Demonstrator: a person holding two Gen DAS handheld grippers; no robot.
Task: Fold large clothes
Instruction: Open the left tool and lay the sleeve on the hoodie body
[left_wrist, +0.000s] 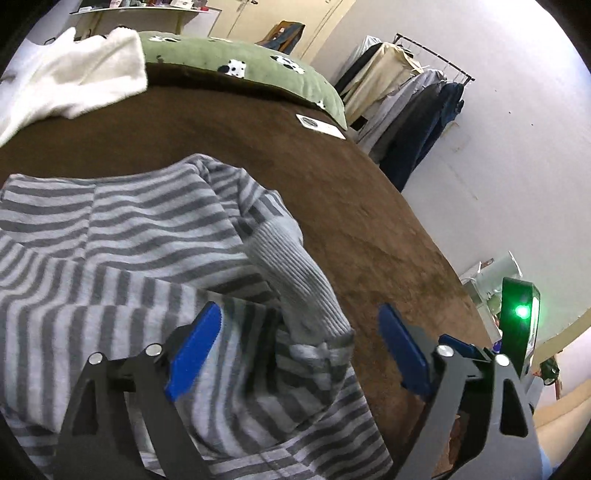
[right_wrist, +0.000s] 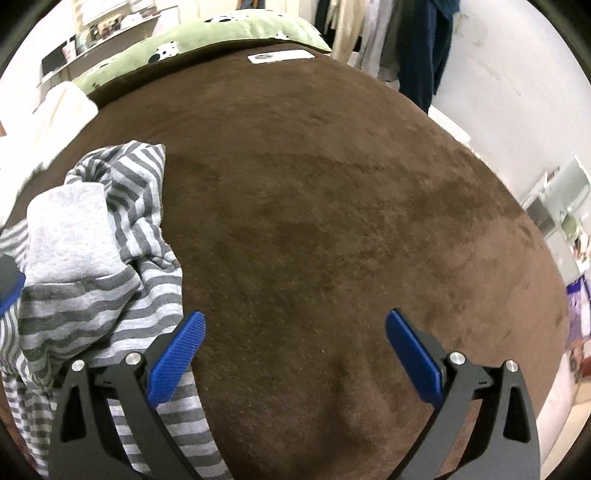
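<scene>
Surface: a bed (right_wrist: 332, 192) under a brown plush cover serves as the folding area; most of it lies bare in the right wrist view.
Garment: 1 grey striped sweater (left_wrist: 122, 251) lies partly folded at the near left part of the bed, layers stacked with stripes running in different directions.
Cuff: a plain ribbed cuff (left_wrist: 295, 280) on a sleeve lies draped across the top layer, pointing toward the left claw.
Left claw (left_wrist: 299, 343): fingers spread wide, holding nothing, poised just above the sweater with the cuff end between the blue pads (left_wrist: 194, 354).
Right claw (right_wrist: 295, 354): fingers spread wide, holding nothing, over bare cover just beside the sweater's right edge; its left finger overlaps the fabric in view, contact cannot be told.
Placement, judged: the left claw looks lined up to pinch the cuff and lay the sleeve flat; the right claw is likely waiting clear of the fabric.
Progress, judged: folding begun, not finished; the bundle is lumpy and uneven.
Other items: a green pillow (left_wrist: 240, 59) and a white blanket (left_wrist: 74, 74) at the far end, a white card (left_wrist: 319, 125) near the bed's edge, a rack of hanging clothes (left_wrist: 406, 99) by the wall.
Containers: none seen.
Risk, judged: a pinch may gather more than 1 layer.
</scene>
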